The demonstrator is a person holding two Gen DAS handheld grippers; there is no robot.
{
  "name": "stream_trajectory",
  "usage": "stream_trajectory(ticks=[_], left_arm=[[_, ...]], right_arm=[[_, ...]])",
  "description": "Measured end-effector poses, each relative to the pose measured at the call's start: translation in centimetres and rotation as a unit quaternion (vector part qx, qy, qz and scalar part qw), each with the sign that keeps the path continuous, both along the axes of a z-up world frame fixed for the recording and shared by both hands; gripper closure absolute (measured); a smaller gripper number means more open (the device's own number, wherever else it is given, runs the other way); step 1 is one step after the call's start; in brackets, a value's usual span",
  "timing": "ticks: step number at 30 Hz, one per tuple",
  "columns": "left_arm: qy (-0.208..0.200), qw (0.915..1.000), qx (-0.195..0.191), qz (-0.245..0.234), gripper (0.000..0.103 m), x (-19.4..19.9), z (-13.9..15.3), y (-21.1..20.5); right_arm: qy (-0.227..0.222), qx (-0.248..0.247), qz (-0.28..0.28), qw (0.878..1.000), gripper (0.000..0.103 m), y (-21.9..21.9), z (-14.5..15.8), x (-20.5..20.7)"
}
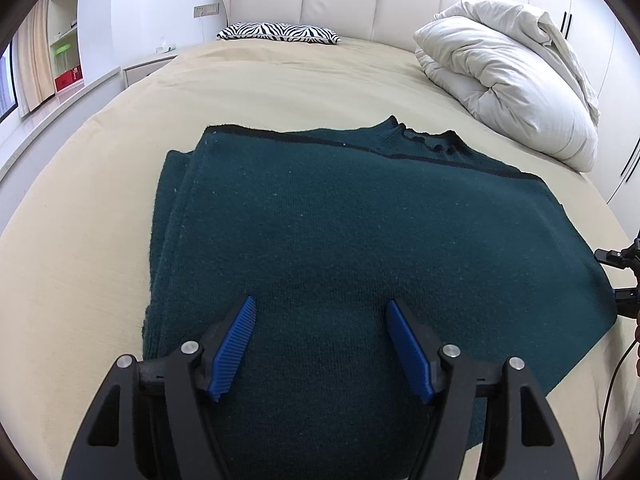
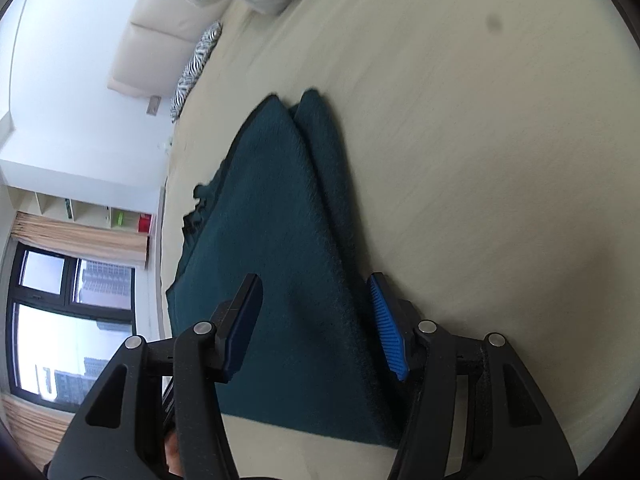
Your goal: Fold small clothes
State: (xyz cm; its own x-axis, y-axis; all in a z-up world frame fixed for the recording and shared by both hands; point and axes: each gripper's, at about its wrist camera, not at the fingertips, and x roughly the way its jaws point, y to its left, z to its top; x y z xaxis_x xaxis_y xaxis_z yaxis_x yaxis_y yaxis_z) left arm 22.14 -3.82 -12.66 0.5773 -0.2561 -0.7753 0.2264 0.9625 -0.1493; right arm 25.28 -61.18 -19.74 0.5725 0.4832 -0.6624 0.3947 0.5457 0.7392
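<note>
Two hand-held grippers hover over a dark green sweater [image 1: 340, 240] lying part-folded on a beige bed [image 1: 100, 220].

The sweater lies flat in the middle of the bed, collar at the far edge, its left side already folded inward. The next fold would likely go best if each gripper pinched a near corner through every layer, then lifted evenly so the edges stay aligned. The left gripper [image 1: 322, 344] stands wide apart above the sweater's near part, holding nothing. The right gripper [image 2: 316, 320] is roughly half open, straddling the sweater's right edge, with the blue pads [image 2: 386, 330] not visibly pressing.
</note>
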Motion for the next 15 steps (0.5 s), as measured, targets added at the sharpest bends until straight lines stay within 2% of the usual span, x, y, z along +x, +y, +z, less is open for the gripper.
stream_trajectory(ticks=[4,6,9,15], left_arm=[[0.0,1.0,-0.001,0.0,0.033,0.0,0.0,0.0],[-0.001,1.0,0.0,0.0,0.033,0.0,0.0,-0.1],[-0.002,1.0,-0.001,0.0,0.033,0.0,0.0,0.0],[-0.006,1.0,-0.004,-0.001,0.032,0.0,-0.2,0.0]], right_arm=[[0.006,0.014,0.0,1.0,0.056,0.6,-0.4,0.6],[0.01,0.028,-0.014,0.999,0.069,0.4,-1.0,0.7],[0.009,0.033,-0.021,0.999,0.082,0.6,-1.6,0.8],[0.0,0.014,-0.031,0.999,0.085,1.6,-1.5,0.7]])
